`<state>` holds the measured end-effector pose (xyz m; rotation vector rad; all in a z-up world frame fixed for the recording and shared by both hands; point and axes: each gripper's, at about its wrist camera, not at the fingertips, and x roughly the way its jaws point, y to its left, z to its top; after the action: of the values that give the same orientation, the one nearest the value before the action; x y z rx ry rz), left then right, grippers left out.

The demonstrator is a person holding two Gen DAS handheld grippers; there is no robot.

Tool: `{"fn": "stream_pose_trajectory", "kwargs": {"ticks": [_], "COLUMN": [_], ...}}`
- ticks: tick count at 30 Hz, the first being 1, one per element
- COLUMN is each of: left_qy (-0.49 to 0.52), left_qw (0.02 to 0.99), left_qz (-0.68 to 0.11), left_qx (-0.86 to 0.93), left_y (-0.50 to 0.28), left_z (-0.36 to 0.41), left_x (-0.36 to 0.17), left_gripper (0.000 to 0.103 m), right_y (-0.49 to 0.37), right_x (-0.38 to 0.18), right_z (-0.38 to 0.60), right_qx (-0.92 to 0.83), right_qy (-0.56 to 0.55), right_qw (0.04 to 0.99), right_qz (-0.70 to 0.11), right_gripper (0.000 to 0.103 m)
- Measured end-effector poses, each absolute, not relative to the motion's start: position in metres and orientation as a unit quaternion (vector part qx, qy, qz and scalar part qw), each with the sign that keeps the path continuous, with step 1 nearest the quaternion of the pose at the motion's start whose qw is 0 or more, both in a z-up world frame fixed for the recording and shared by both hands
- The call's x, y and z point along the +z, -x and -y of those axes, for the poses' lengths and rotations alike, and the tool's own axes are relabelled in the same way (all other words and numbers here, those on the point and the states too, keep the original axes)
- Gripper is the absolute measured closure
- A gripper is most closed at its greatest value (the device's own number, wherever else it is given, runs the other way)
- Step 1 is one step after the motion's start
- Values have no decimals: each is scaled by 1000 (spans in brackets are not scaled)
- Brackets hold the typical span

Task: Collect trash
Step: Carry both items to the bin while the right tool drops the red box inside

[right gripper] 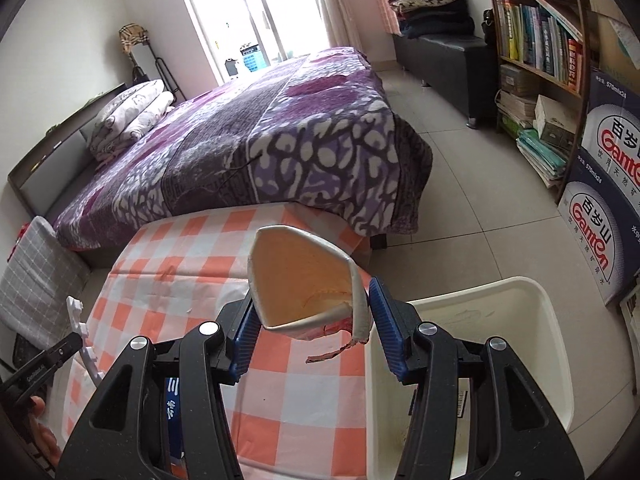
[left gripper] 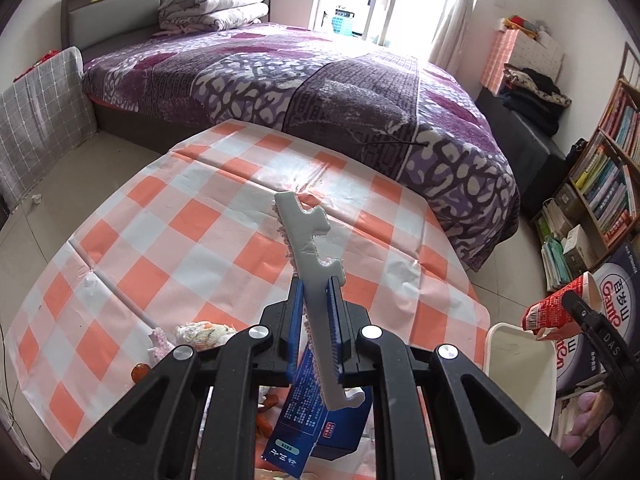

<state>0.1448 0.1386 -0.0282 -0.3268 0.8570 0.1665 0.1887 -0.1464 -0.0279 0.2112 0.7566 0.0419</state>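
Trash in both grippers — bin (right gripper: 532,292) at near right.
My left gripper (left gripper: 318,312) pinches a stiff, light foam strip (left gripper: 304,232) low down; right gripper's (right gripper: 310,328) jaws squeeze a crushable paper cup (right gripper: 304,276) — I'd grip gently.

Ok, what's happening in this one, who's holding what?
A person is clearing trash off a checkered table. The left gripper is clamped on a grey foam strip. The right gripper squeezes a crushed paper cup, next to the white bin. A blue box remains on the table.

"Ganten", "百岁山" on stacked cartons (right gripper: 596,200); "570ml×24" on upper carton.
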Motion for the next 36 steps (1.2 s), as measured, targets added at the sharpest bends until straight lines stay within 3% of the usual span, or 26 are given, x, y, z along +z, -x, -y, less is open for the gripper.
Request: {"fn": "stream_pose_trajectory", "kwargs": {"ticks": [27, 36], "left_qy": [87, 37], "left_qw": [908, 902], "left_qz": [-407, -419], "left_qx": [-38, -95], "left_y": [-149, -139], "left_z": [11, 80], "left_x": [-10, -21], "left_gripper": [90, 90], "right_y": [-161, -144], "right_x": [-34, -28], "right_z": [308, 341], "right_qx": [-105, -127], "right_qy": [-245, -271], "right_qw": [875, 874], "right_qz": [-404, -382], "right_gripper": [50, 26]}}
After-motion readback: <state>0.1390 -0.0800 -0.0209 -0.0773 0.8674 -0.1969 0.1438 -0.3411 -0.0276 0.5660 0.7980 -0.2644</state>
